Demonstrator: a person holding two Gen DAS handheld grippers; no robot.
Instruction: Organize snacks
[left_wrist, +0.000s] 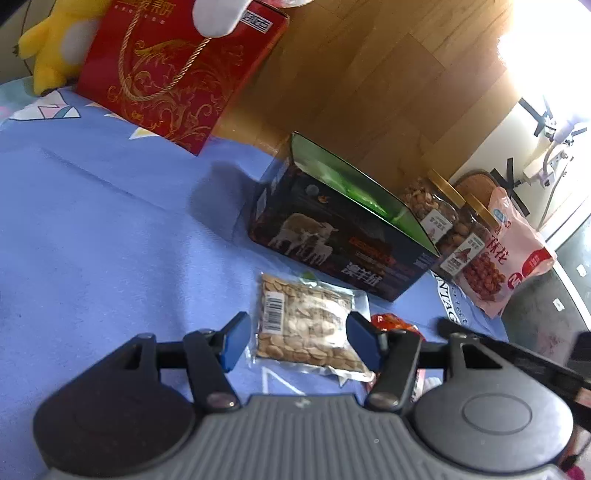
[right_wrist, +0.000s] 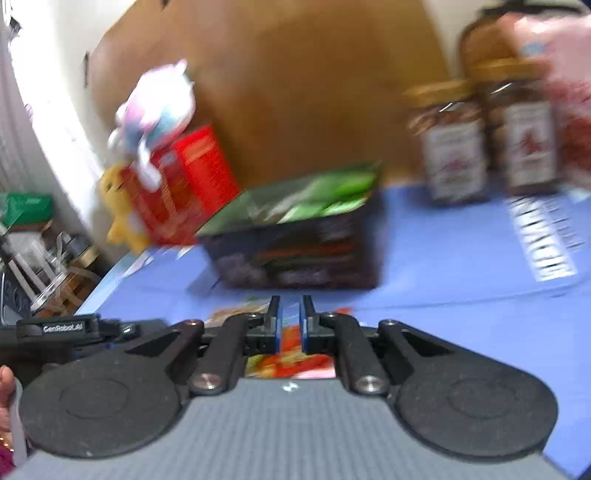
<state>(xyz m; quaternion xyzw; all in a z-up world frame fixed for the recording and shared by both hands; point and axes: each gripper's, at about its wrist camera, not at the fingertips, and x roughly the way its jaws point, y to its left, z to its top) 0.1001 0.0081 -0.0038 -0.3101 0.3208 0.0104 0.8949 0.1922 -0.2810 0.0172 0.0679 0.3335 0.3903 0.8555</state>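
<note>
1. The left hand-held gripper stands about half open, its blue pads on either side of a clear plastic packet of pale seeds with a barcode sticker; the pads do not press on it.
2. That packet lies flat on the blue cloth-covered desk, just in front of a dark open-topped carton with a green lining and sheep printed on its side.
3. A red-orange snack wrapper lies just right of the seed packet, partly hidden behind the left gripper's right finger.
4. The right hand-held gripper has its jaws nearly closed, with only a narrow gap between the blue pads. The red-orange wrapper shows through that gap and under the fingers, but motion blur hides whether the pads pinch it.
5. Right of the carton stand 2 clear jars of nuts with gold lids, side by side, and a pink snack pouch leans just beyond them.
6. At the far left of the desk stands a red gift bag with gold scrollwork and a rope handle; a yellow plush toy sits beside it, and a white and pink plush toy rests on top.
7. A wooden board rises behind the desk.
</note>
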